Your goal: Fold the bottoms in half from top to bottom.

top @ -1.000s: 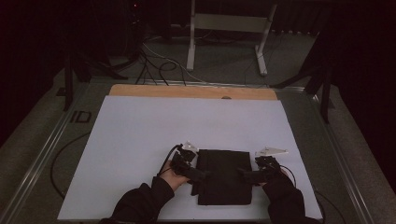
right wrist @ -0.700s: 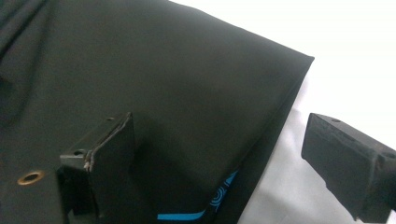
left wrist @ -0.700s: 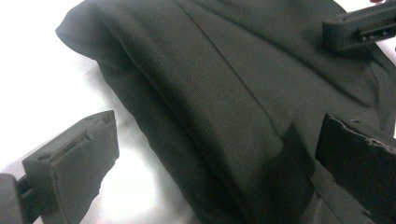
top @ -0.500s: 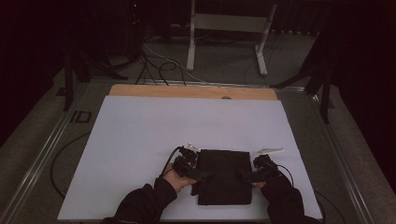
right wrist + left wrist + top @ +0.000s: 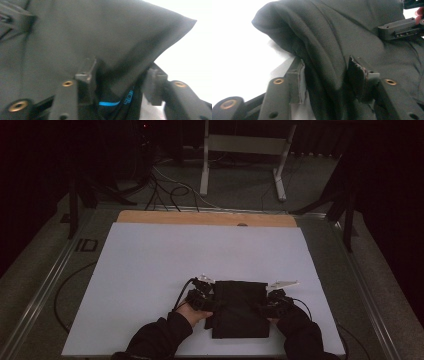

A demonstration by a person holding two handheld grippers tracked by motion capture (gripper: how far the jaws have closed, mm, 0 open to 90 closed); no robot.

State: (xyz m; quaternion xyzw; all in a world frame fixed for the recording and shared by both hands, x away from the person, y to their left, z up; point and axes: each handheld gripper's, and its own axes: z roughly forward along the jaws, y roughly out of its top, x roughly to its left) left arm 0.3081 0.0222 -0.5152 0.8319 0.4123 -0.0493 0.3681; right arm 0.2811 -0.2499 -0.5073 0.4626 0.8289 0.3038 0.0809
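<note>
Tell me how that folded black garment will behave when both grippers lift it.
Probably floppy: the black garment already bunches between the left gripper fingers. Its layers may unfold and sag between the left and the right gripper. It looks light, thin fabric.

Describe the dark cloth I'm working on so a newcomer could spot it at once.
Find the white sheet that covers the table, then look at its near edge. The folded black garment lies there between the left gripper and right gripper. It is the one dark thing on the white.

garment (image 5: pixel 239 309) on mat (image 5: pixel 150 270), near edge | left tool (image 5: pixel 212 305) left | right tool (image 5: pixel 262 310) right
</note>
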